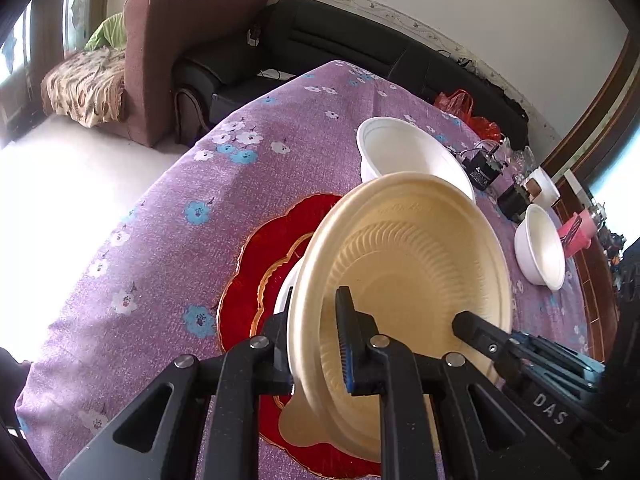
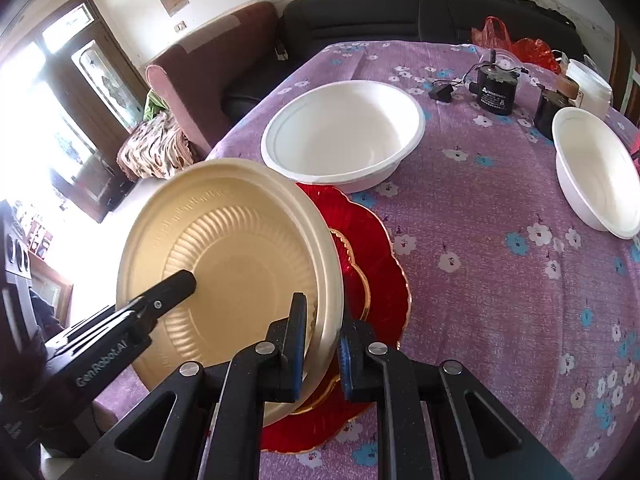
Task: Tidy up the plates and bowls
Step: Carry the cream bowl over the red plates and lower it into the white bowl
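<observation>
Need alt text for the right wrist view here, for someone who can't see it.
Both grippers clamp opposite rims of a tilted gold bowl: the right gripper at its near rim, the left gripper reaching in from the left. Beneath lies a red plate on a purple floral tablecloth, with two white bowls beyond.

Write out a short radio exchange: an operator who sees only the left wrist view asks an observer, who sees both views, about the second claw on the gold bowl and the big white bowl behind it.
Operator: I see only one finger of the other claw, inside the bowl. Where is its partner?
Observer: In the right wrist view, the right claw straddles the rim of the gold bowl, with one finger inside and one outside.
Operator: The gold bowl blocks part of the big white bowl. Anything in it?
Observer: No. The right wrist view shows the whole inside of the large white bowl, and it is empty.
</observation>
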`<state>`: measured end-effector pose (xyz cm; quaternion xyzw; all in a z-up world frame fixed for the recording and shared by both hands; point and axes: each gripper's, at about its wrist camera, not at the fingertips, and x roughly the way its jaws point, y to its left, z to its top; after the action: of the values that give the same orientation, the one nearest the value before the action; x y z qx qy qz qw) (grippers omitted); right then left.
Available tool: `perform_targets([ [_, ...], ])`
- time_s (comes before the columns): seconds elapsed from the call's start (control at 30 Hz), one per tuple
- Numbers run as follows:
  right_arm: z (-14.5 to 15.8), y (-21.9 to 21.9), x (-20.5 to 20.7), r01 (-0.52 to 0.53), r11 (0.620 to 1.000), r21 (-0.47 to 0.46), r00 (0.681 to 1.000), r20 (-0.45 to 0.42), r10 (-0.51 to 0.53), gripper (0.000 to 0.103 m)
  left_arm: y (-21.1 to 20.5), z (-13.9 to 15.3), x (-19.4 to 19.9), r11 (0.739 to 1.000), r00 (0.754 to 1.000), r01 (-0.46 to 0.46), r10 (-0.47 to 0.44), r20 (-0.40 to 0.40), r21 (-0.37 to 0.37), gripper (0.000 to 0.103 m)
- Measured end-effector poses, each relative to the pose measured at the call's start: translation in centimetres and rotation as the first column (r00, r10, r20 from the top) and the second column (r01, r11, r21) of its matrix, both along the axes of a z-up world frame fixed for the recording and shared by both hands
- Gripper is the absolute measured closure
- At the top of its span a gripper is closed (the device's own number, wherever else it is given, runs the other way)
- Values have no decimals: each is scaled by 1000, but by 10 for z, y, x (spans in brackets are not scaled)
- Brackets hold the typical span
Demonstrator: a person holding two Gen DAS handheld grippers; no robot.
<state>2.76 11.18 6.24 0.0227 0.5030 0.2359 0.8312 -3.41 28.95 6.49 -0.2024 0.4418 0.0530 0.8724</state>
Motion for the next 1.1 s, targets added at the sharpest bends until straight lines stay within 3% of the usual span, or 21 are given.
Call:
perform_targets([
  [0.13, -2, 6, 0, -6, 1000, -26, 1000, 1, 6, 88, 6, 3, -4, 999, 1000, 8, -8, 22, -40, 78],
  [0.17, -2, 7, 0, -7, 1000, -27, 1000, -4, 7, 88, 8, 5, -6, 999, 1000, 4, -3, 31, -37, 71],
  [0.2, -3, 8, 0, -8, 1000, -27, 1000, -6, 8, 88, 9, 10, -9, 1000, 999, -9, 10, 45, -20, 57],
  [0.27, -2, 10, -1, -1, 999, -37, 1000, -5, 1, 90, 13, 20, -16, 999, 996, -39, 39, 84, 5, 46],
  [0.43, -3, 11, 4, 1, 999, -34, 1000, -15, -1, 90, 23, 42, -32, 994, 984, -97, 89, 157, 41, 44],
  [0.57, 1, 10, 7, 7, 1000, 15, 1000, 2, -7, 88, 23, 56, -50, 991, 971, -120, 105, 215, 60, 34],
  [0.7, 7, 6, 5, 20, 998, 65, 1000, 20, -22, 72, 19, 67, -64, 988, 959, -135, 111, 261, 74, 27],
  [0.87, 18, -10, 2, 51, 993, 108, 997, 50, -56, 71, 10, 73, -73, 984, 952, -153, 122, 282, 91, 25],
  [1.03, 25, -48, -13, 103, 984, 146, 989, 95, -117, 63, -23, 74, -82, 974, 950, -132, 72, 304, 183, 24],
  [1.1, 25, -64, -23, 126, 981, 146, 982, 121, -144, 62, -39, 75, -86, 964, 945, -133, 54, 323, 229, 19],
])
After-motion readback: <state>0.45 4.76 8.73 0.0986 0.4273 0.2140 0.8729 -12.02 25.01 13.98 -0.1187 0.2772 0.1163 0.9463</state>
